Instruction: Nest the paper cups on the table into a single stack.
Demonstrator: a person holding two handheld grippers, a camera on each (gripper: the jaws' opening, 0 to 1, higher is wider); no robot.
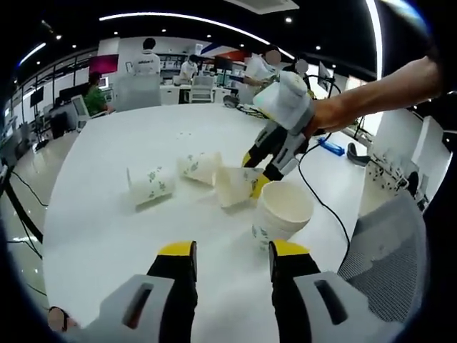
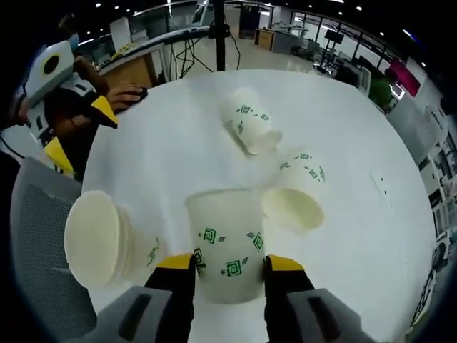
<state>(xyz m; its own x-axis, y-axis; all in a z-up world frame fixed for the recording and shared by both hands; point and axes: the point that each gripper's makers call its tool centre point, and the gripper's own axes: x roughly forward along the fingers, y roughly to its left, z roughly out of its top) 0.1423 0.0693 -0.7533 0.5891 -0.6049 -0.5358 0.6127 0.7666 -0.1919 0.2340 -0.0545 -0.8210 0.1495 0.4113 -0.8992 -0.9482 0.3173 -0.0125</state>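
Observation:
White paper cups with green prints lie on the round white table. A nested stack of cups stands just ahead of my left gripper, which is open with nothing between its jaws. My right gripper reaches in from the right and is shut on a lying cup. In the right gripper view that cup sits between my right gripper's jaws. The stack is at its left, and two loose cups lie beyond. The left gripper is at the upper left.
A grey mesh chair stands at the table's edge beside the stack. A black cable runs over the table near the right gripper. Two more cups lie left of the held one. People and desks are far behind.

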